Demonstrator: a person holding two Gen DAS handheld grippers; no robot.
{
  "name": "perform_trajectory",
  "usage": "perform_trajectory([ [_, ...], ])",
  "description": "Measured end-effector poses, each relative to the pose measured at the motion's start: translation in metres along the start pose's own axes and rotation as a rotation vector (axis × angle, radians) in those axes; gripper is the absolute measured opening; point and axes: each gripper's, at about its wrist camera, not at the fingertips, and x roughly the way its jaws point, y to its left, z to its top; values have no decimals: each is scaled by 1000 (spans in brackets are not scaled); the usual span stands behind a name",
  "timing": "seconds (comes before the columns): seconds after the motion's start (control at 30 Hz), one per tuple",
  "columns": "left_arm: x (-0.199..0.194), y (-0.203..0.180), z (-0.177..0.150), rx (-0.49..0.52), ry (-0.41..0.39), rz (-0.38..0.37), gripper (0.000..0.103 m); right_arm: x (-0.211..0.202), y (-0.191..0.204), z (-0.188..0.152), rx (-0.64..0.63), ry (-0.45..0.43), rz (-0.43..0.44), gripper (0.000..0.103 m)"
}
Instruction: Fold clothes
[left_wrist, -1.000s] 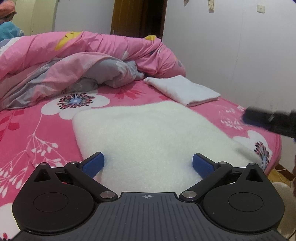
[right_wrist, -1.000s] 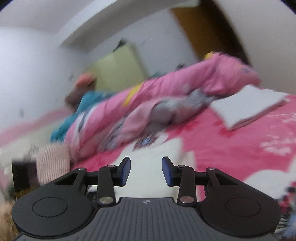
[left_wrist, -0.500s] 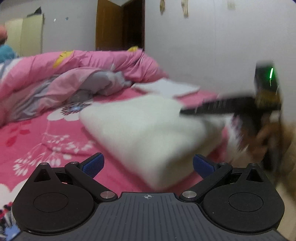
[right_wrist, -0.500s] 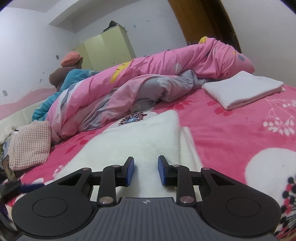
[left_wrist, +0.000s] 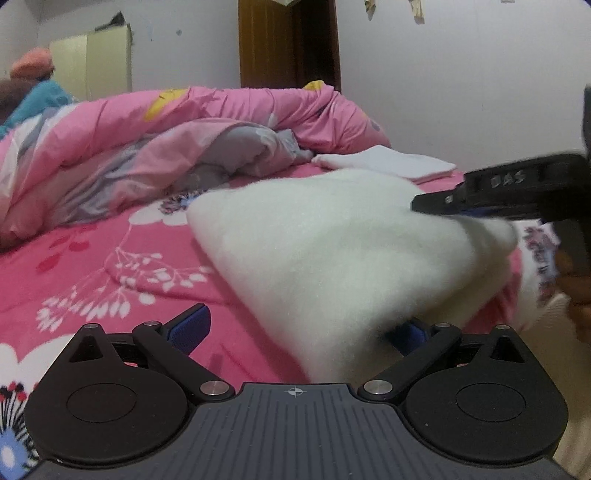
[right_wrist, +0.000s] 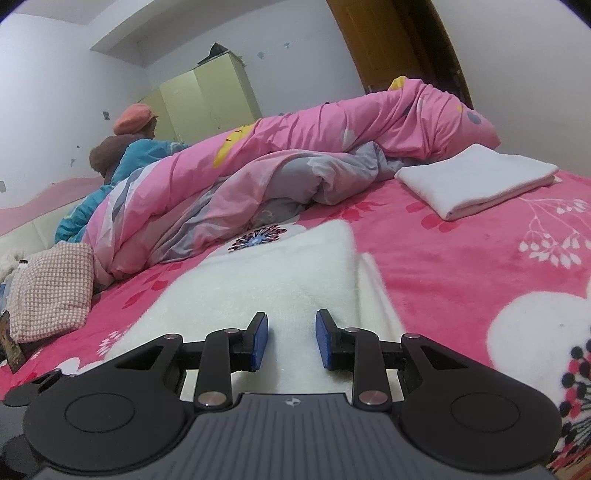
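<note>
Pink floral bed (right_wrist: 461, 258): left gripper (left_wrist: 299, 328) spread wide; right gripper (right_wrist: 291, 339) narrow, apparently pinching white fleece (right_wrist: 280, 273) (contact unclear).

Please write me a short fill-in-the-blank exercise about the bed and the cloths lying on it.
1. The fluffy white cloth lies on a floral bedspread whose ground colour is ____.
2. The folded white cloth lies beside the rumpled ____.
3. The checked cloth lies at the bed's ____ edge in the right wrist view.

Missing: pink; duvet; left
</note>
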Motion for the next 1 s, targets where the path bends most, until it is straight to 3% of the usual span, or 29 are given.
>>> perform_trajectory([
  [0.43,-42,11,-12,8,-82,149,101,0,-5,0,-10,2,41,28],
  [0.67,-31,11,-7,-32,-70,83,101,1,-7,-2,8,-7,46,28],
  [0.83,-14,7,-5,-65,-106,98,103,1,-7,-3,15,-13,42,28],
  [1.0,-8,1,-11,-60,-146,158,103,0,-6,-3,7,-11,40,28],
])
